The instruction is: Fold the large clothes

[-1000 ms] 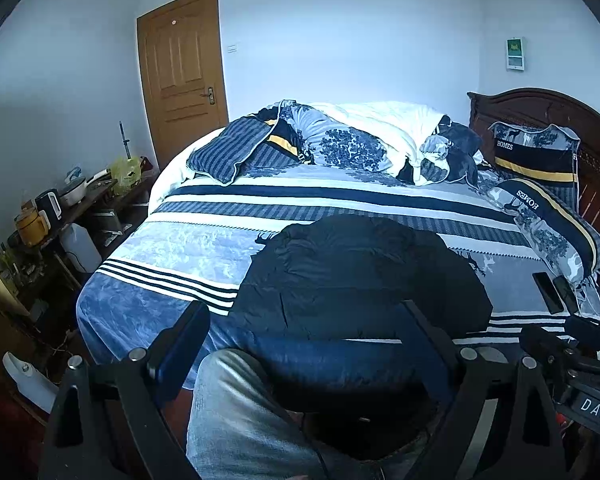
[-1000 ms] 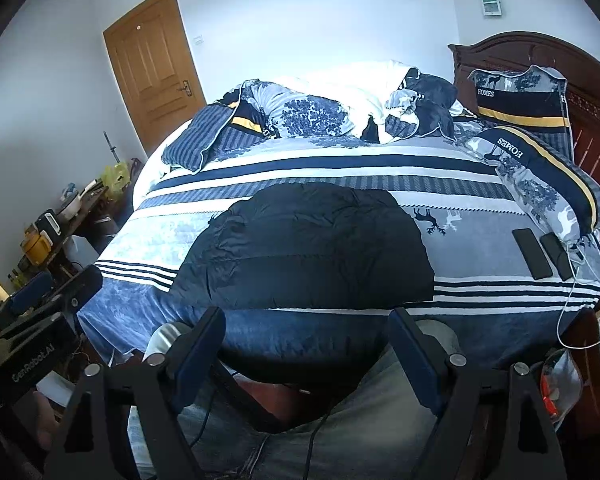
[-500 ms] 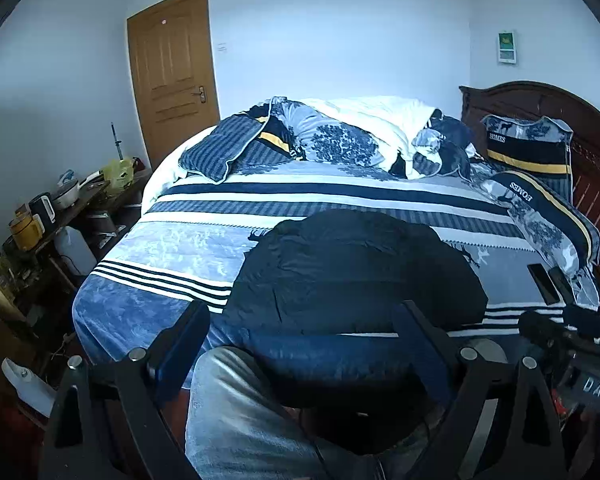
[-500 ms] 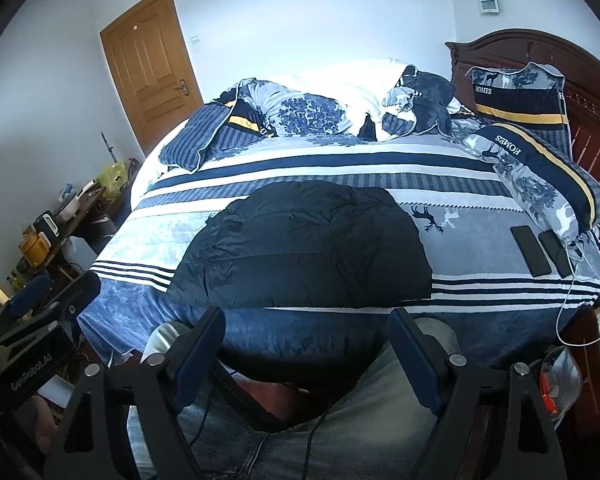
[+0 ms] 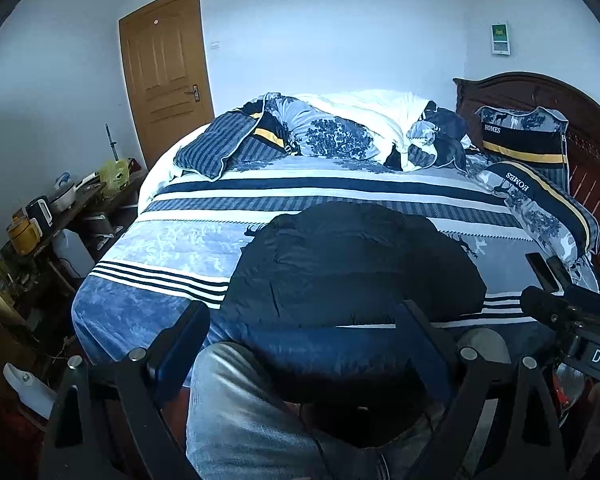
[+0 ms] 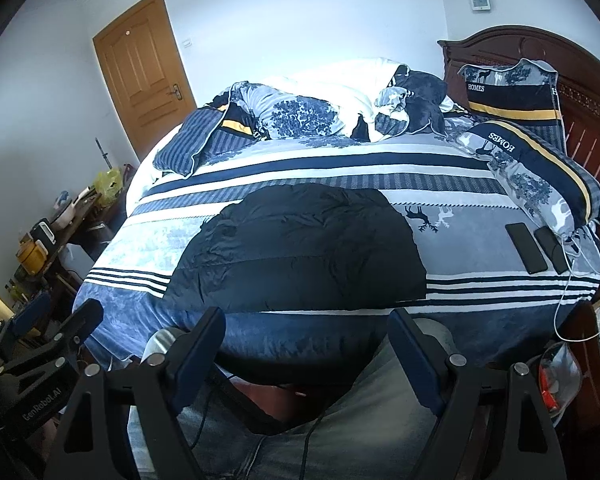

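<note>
Both grippers are held wide apart with nothing gripped: the left gripper and the right gripper are parked over jean-clad legs at the bed's near edge. The black puffer jacket is laid flat on the striped blanket, well short of both. Two phones are seen off to the right.

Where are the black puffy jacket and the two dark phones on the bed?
black puffy jacket (image 6: 300, 252), right wrist view, middle of its quilted surface.
two dark phones (image 6: 526, 248), right wrist view, screen of the left one.
</note>
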`<action>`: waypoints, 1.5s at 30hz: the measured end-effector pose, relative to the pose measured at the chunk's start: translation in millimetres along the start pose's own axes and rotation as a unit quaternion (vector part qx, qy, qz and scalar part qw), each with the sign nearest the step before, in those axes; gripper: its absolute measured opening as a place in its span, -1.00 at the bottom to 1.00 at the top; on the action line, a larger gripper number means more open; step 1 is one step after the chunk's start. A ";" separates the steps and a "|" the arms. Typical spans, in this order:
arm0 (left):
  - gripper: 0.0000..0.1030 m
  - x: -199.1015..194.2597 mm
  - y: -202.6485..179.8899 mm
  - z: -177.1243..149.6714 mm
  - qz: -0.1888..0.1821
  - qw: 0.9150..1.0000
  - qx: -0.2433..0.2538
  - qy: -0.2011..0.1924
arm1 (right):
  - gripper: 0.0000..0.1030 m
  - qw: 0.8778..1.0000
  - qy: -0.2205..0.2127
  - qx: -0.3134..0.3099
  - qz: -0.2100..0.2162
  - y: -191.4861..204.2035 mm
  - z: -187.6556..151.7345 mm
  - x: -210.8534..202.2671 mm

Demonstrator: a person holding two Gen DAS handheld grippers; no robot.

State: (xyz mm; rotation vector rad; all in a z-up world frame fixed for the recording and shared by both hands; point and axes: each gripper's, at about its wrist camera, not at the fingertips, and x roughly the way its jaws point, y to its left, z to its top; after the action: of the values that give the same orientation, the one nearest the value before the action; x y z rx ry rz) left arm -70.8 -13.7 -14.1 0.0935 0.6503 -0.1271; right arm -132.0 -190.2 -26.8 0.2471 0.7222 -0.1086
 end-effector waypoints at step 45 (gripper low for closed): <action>0.83 95.6 3.2 1.1 -0.015 0.997 -0.006 0.082 | 0.66 0.998 0.049 -0.031 -0.005 16.7 22.1 80.3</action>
State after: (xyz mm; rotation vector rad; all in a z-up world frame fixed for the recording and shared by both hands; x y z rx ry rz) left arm 5.7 -19.1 -71.2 0.0825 0.8163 -0.1460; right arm -54.9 -180.9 -61.1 0.1901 0.8222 -0.0847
